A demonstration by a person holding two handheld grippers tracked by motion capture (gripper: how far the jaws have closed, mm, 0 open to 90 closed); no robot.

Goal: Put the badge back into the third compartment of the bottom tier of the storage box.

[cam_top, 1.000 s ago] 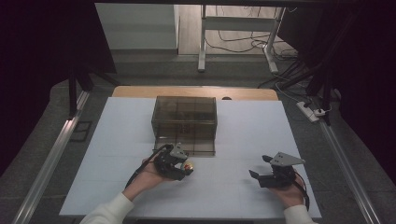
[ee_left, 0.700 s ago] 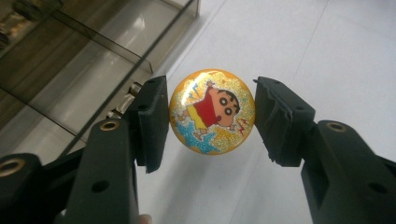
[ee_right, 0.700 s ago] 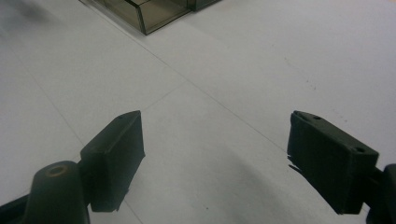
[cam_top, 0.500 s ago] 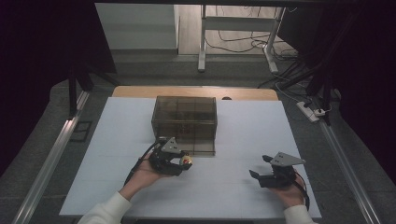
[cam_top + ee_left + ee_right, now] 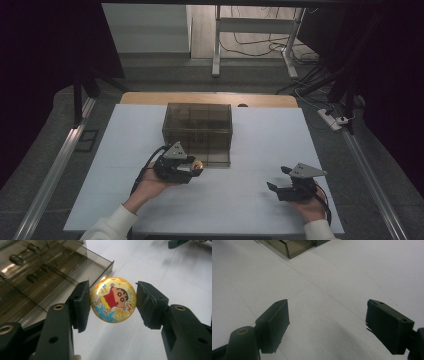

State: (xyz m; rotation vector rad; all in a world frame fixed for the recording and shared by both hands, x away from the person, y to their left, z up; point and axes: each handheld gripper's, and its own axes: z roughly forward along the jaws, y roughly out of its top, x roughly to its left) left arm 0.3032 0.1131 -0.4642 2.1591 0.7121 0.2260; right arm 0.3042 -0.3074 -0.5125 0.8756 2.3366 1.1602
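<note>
A round glittery yellow badge (image 5: 113,300) with a cartoon boy in a red shirt sits between the jaws of my left gripper (image 5: 113,305), which is shut on its edges. In the high view that gripper (image 5: 195,168) holds the badge (image 5: 198,164) just above the white table, at the front of a smoky see-through drawer box (image 5: 197,122). The box's lowest drawer (image 5: 82,270) is pulled out, close behind the badge. My right gripper (image 5: 277,178) rests near the table's front right, open; nothing lies between its jaws (image 5: 327,322).
The white tabletop (image 5: 250,135) spreads around the box. The open drawer's corner (image 5: 292,246) shows far off in the right gripper view. A floor rail (image 5: 50,175) runs along the left, and cables and a power strip (image 5: 335,120) lie beyond the right edge.
My left gripper has carried the badge a little farther from the person, toward the box's open drawer. The right gripper has stayed put.
</note>
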